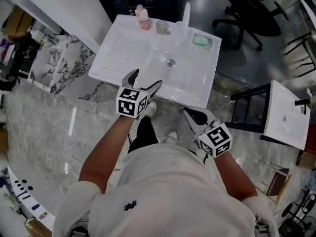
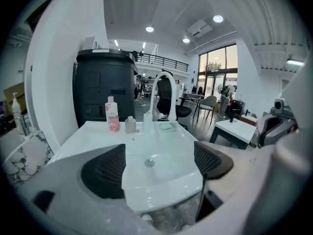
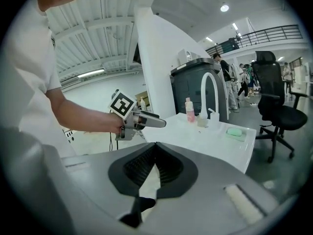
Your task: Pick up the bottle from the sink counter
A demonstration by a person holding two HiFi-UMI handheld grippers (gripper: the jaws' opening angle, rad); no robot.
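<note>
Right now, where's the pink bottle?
In the head view the pink bottle stands far back on the sink counter, beside a jar, left of the faucet.

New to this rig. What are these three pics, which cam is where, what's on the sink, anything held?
No robot: a person holds a two-jaw gripper in each hand. The head view looks down from the person's head; the two gripper views ride on the grippers, looking along their jaws. The white sink carries a pink bottle, a small grey container, a faucet and green soap. The left gripper is open near the sink's front edge; the right gripper is shut. Both hold nothing.
</note>
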